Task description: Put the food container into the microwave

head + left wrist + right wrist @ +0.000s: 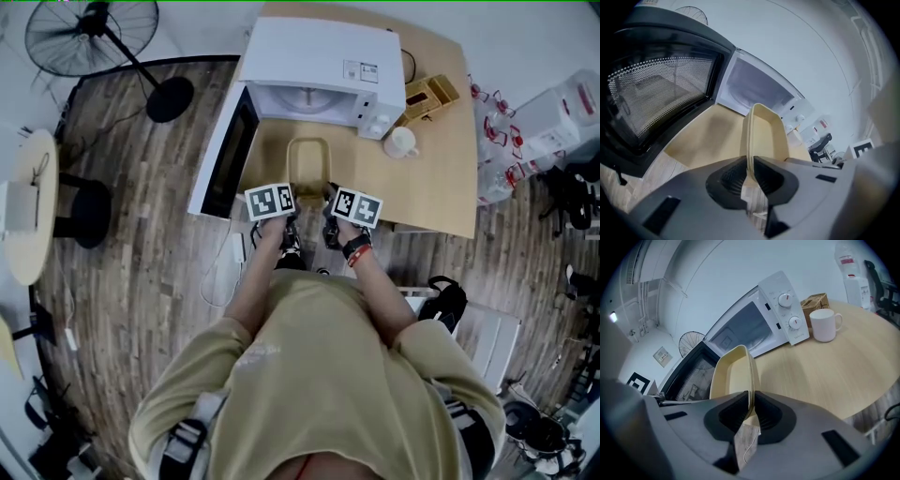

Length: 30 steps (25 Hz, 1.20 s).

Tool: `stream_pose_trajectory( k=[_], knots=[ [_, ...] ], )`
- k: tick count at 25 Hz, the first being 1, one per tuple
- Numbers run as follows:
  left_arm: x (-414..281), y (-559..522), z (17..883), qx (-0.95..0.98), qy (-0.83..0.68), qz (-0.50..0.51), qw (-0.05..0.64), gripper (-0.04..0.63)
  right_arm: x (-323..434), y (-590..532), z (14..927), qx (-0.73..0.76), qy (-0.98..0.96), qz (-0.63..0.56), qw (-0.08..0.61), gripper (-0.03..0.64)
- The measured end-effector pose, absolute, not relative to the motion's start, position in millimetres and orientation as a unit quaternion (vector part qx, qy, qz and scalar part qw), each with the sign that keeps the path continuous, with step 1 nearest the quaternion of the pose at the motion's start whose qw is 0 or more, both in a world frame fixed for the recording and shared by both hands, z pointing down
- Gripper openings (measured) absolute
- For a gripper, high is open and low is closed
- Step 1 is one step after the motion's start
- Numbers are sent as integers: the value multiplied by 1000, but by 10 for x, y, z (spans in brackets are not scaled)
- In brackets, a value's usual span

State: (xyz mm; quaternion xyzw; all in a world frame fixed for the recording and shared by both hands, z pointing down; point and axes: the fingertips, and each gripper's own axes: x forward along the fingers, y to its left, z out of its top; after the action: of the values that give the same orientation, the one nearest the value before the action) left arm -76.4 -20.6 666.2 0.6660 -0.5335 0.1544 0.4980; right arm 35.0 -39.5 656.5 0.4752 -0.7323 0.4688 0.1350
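Note:
A pale yellow rectangular food container is held over the table in front of the white microwave, whose door stands open to the left. My left gripper is shut on the container's near left rim. Shut on the near right rim is my right gripper. The container looks empty and points toward the microwave's open cavity, with a turntable inside. In the right gripper view the container hides part of the door.
A white mug and a woven box sit on the wooden table right of the microwave. The microwave's control knobs face front. A floor fan stands at the far left, and a round stool beside it.

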Motion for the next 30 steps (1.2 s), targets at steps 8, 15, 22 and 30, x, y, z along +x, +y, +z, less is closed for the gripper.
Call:
stream_pose_trajectory(
  k=[8, 15, 22, 30],
  knots=[
    [-886, -642, 6767, 675, -523, 175, 491, 57, 221, -791, 6688, 500, -707, 480, 143, 49],
    [-949, -845, 6752, 688, -506, 175, 489, 57, 156, -943, 6678, 523, -690, 479, 144, 50],
    [-992, -1215, 6691, 692, -500, 181, 488, 57, 104, -1328, 6604, 519, -694, 478, 145, 51],
    [-1027, -1725, 6664, 684, -514, 169, 489, 57, 59, -1827, 6555, 503, -705, 479, 142, 58]
  ],
)
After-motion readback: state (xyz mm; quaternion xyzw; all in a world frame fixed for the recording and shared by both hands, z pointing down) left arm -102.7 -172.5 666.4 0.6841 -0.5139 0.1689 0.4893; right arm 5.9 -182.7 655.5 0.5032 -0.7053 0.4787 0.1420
